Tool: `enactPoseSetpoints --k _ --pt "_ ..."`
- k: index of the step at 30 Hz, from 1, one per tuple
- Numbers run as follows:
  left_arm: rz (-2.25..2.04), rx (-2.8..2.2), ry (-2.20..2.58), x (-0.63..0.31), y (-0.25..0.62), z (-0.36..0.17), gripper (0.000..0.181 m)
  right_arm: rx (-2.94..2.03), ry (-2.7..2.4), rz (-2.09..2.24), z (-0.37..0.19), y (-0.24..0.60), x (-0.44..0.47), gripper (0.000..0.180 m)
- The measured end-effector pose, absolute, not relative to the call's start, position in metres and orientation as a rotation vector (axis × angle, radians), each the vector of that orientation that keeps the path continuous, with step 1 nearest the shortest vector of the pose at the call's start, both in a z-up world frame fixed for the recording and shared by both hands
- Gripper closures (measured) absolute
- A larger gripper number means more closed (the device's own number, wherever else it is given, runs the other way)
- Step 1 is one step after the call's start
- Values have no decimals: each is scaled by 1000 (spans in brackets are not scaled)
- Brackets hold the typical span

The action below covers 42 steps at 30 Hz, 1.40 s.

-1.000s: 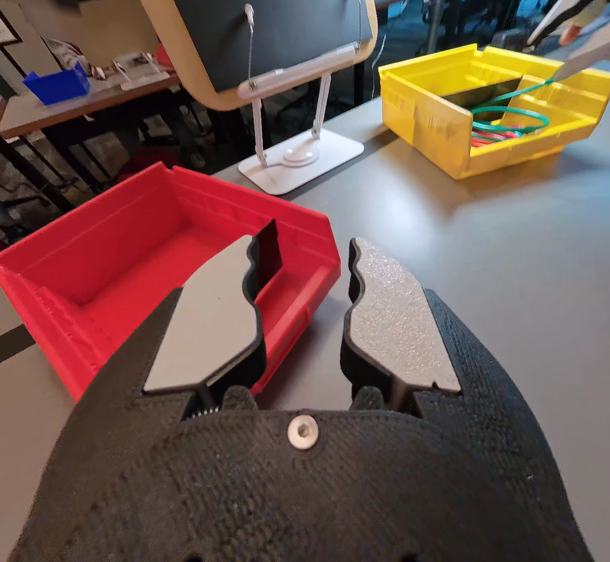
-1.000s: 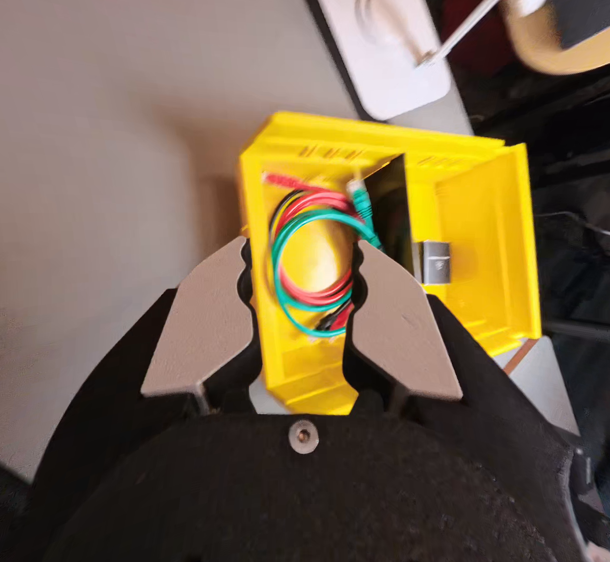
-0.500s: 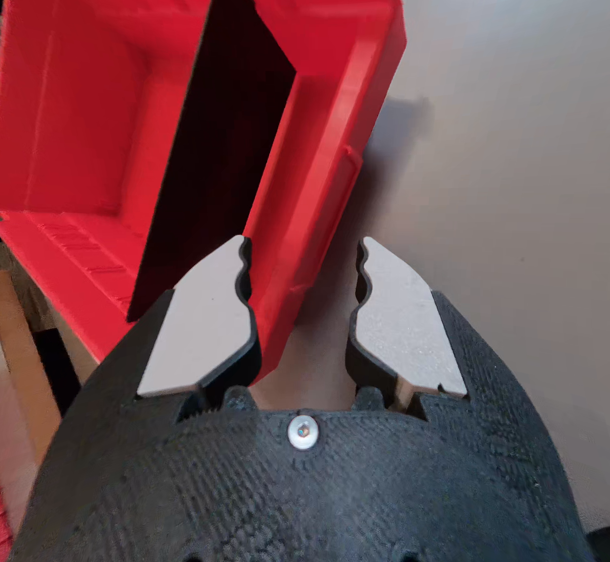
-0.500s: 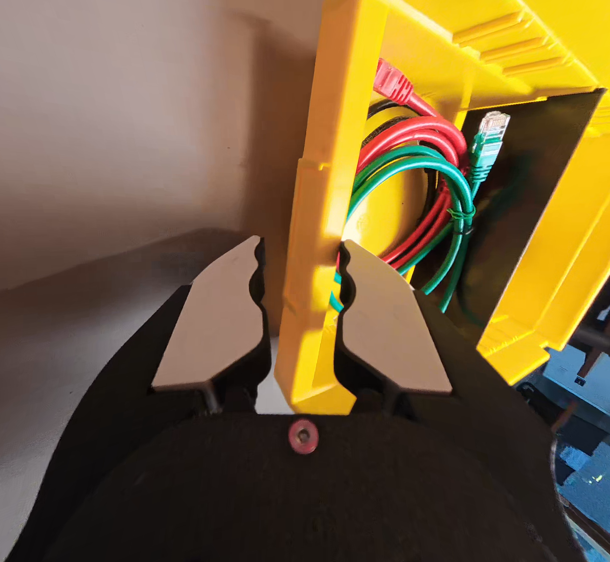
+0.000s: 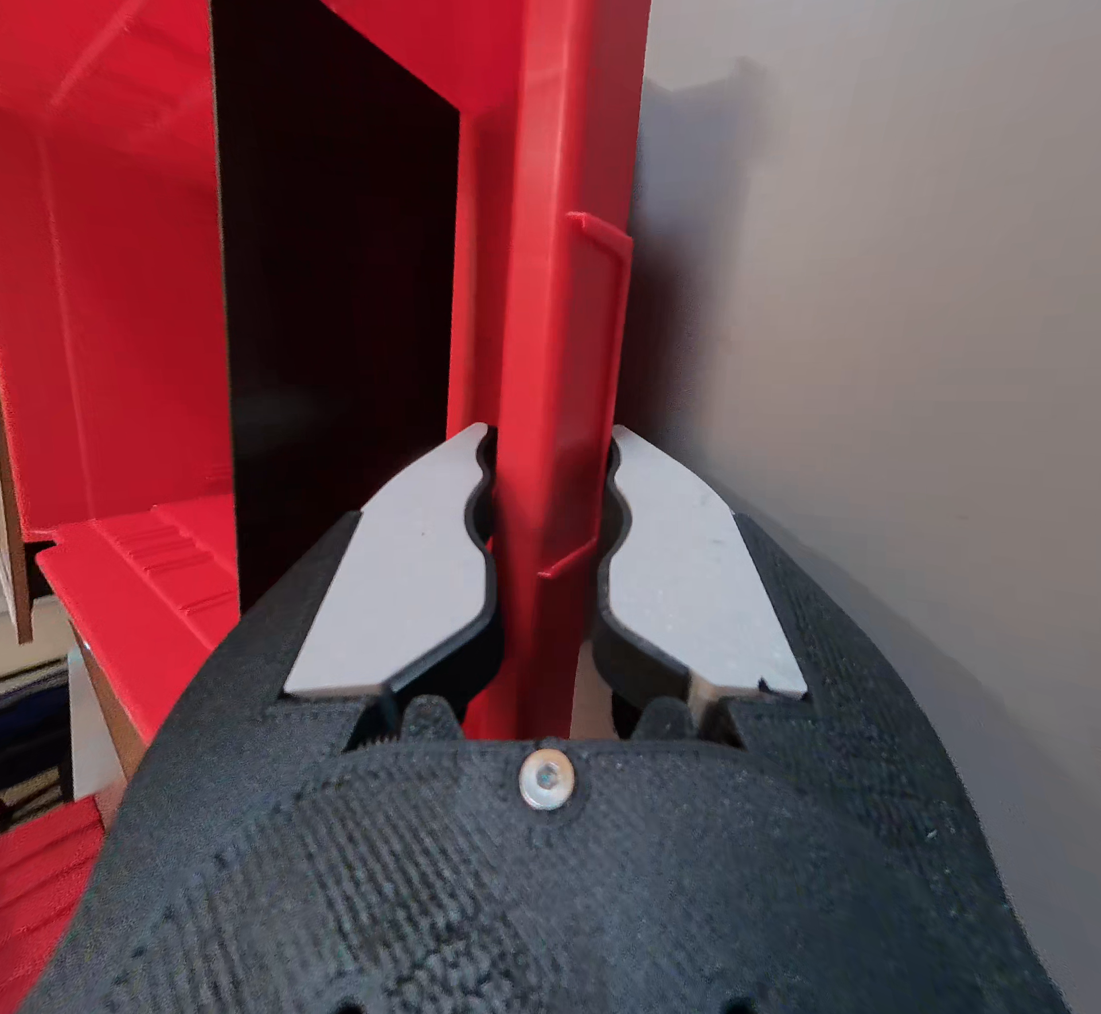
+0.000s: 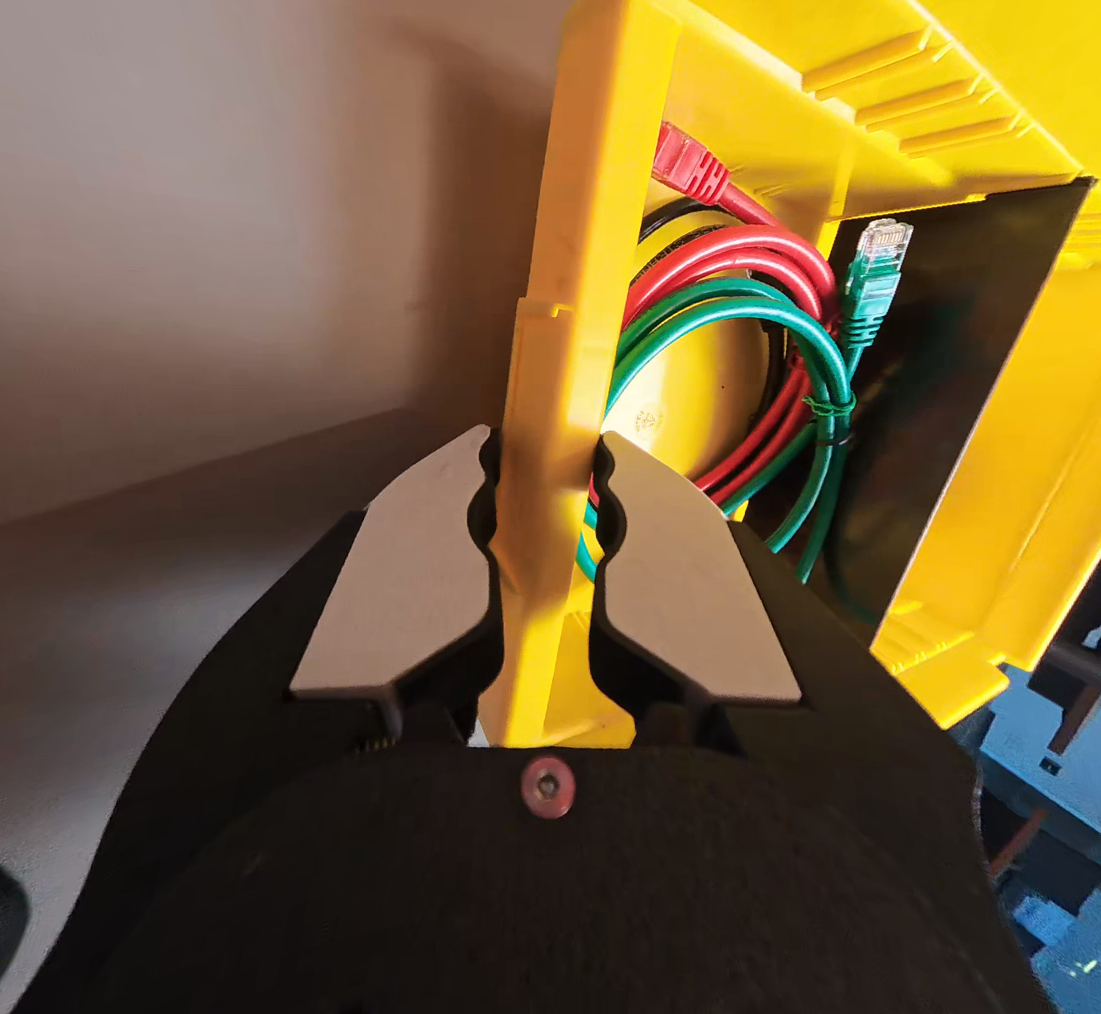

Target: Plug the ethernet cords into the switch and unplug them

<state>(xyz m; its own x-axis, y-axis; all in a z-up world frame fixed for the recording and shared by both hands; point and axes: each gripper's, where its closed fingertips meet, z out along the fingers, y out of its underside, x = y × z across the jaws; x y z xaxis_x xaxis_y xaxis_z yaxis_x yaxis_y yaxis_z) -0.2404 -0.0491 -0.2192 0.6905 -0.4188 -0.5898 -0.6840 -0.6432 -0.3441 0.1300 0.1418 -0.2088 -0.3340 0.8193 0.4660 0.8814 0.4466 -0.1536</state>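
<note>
Both grippers now clamped on bin walls, where half a second ago each still stood agape around its wall.

Left gripper (image 5: pixel 551 500), lower centre of the left wrist view: grey pads pressed on either side of the front wall of the red moulded-plastic storage bin (image 5: pixel 569 222), wall running straight up the middle of the frame. Black flat divider panel (image 5: pixel 333 282) upright inside, left of centre; no cord or switch visible in that bin. Grey tabletop (image 5: pixel 864 330) filling the right half.

Right gripper (image 6: pixel 545 500), lower centre of the right wrist view: pads closed onto the front lip of the yellow moulded-plastic storage bin (image 6: pixel 578 211). Behind the lip, centre right, coiled ethernet cords: green cord (image 6: pixel 715 318) tied in a loop with its clear-tipped plug (image 6: pixel 876 270) pointing up against a black insert (image 6: pixel 953 330), red cord (image 6: pixel 733 252) with its red plug (image 6: pixel 691 163) higher up, a black cord barely showing behind. Pale tabletop (image 6: pixel 238 211) at left.

Switch not seen anywhere. Likely meaning: bins secured for dragging or repositioning, plugging itself not yet begun; cords lying loose, apt to shift if the yellow bin tips.
</note>
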Motion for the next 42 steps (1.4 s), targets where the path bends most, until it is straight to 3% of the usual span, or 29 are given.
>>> enactPoseSetpoints --k 10,16,21,26,31,42 --pt "484 -2148 1166 -120 -39 -218 147 -1232 -2166 -170 -204 71 147 149" --pt "386 -2102 1096 -95 -23 -211 138 -1295 -1755 184 -142 36 155 146" --pt "19 -1946 807 -41 -35 -160 140 -1535 -1090 357 -104 78 220 137" --pt "-347 -1941 549 31 -19 -150 145 -1768 -870 445 -144 115 233 119" --pt "-247 -1934 377 55 26 -159 148 -1949 -827 629 -177 125 212 132" --pt "-244 -1907 74 70 71 -167 147 -1869 -771 444 -176 152 223 165"
